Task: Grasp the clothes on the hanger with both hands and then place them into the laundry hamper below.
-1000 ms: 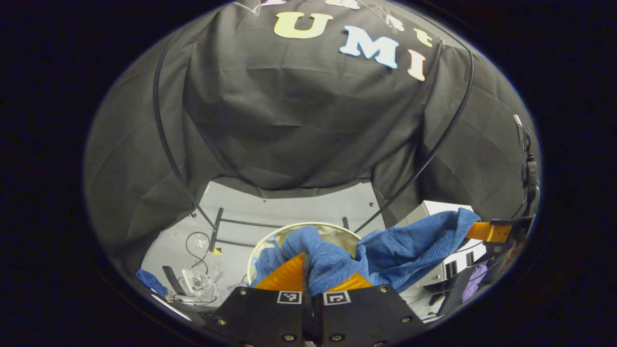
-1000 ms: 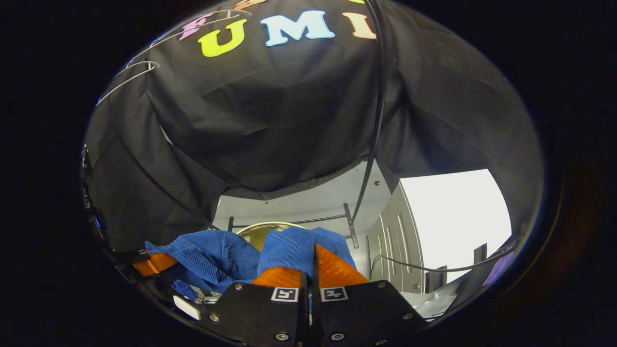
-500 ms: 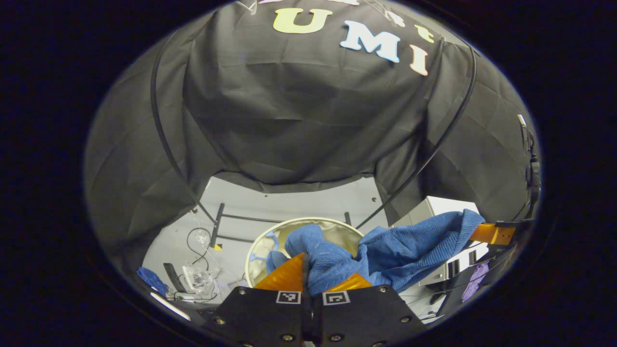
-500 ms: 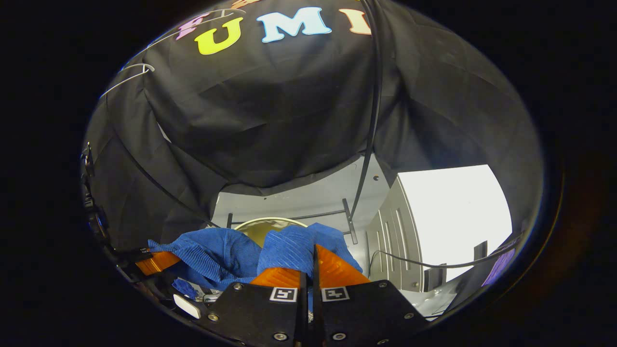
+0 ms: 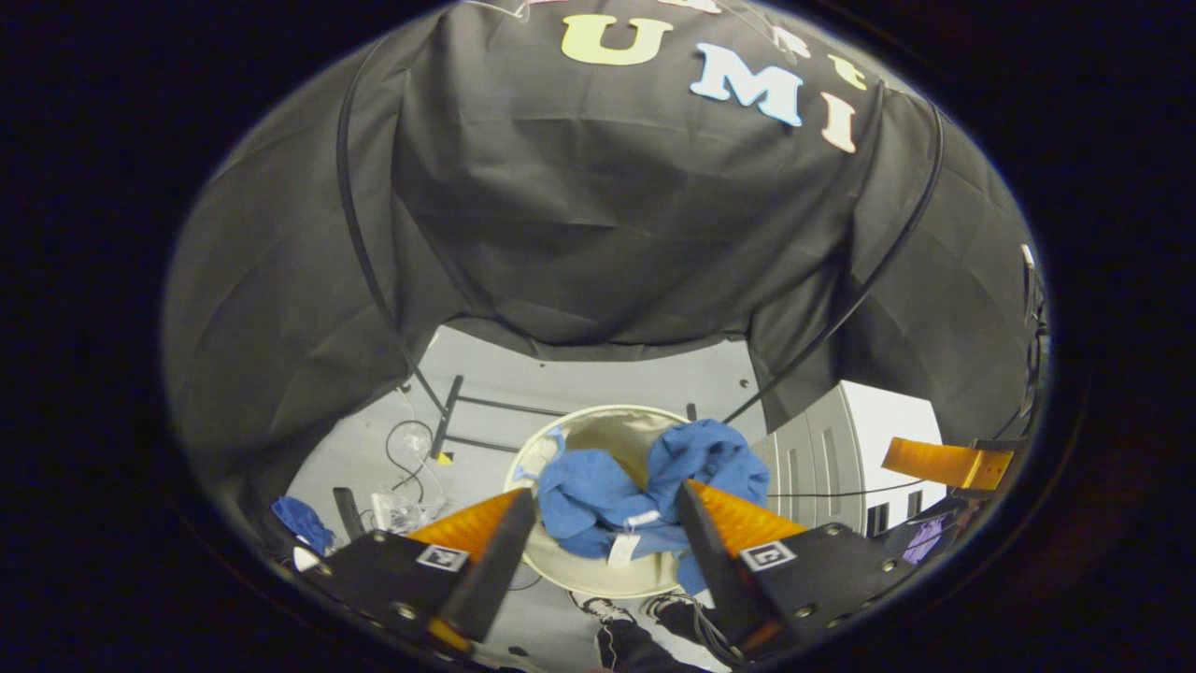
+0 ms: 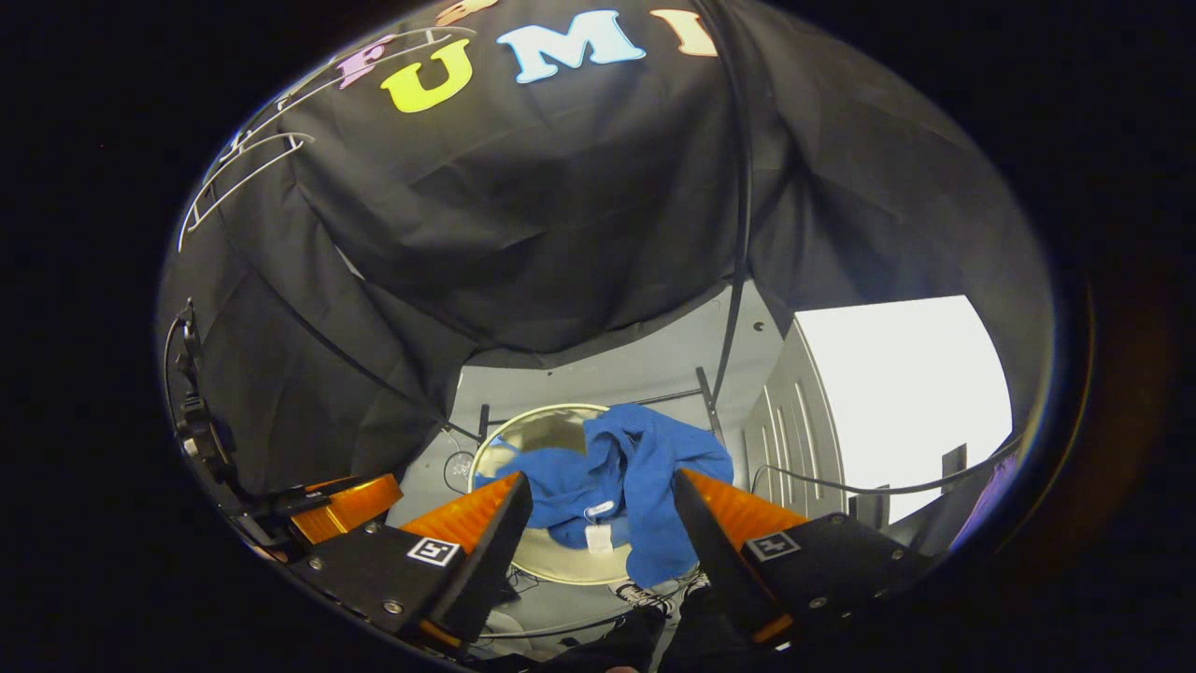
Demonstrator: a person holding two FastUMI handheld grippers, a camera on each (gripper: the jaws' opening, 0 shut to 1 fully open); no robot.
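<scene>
The left hand-held gripper (image 5: 598, 523) has its 2 fingers spread wide, holding nothing and touching nothing; the blue garment (image 5: 645, 486) appears in the gap between them but lies lower, clear of both fingers. The right hand-held gripper (image 6: 598, 509) is likewise spread wide and grips nothing, with the same garment (image 6: 621, 477) seen between its fingers. In the left gripper view, the right hand-held gripper shows at the right edge as a single finger, the rest cut off by the view's edge; in the right gripper view, the left hand-held gripper is partly visible at the lower left, dim and hard to read. The garment sits crumpled in the round, cream-rimmed laundry hamper (image 5: 572, 421), part of it draped over the rim on the side nearest the white cabinet (image 5: 864, 439). It is a ribbed blue fabric in 2 bunched lobes, with what appears to be a small white tag near its centre. The hamper's (image 6: 523, 416) interior below the cloth is hidden. The hamper stands on a grey floor (image 5: 561, 379) beside loose cables (image 5: 406, 449).
</scene>
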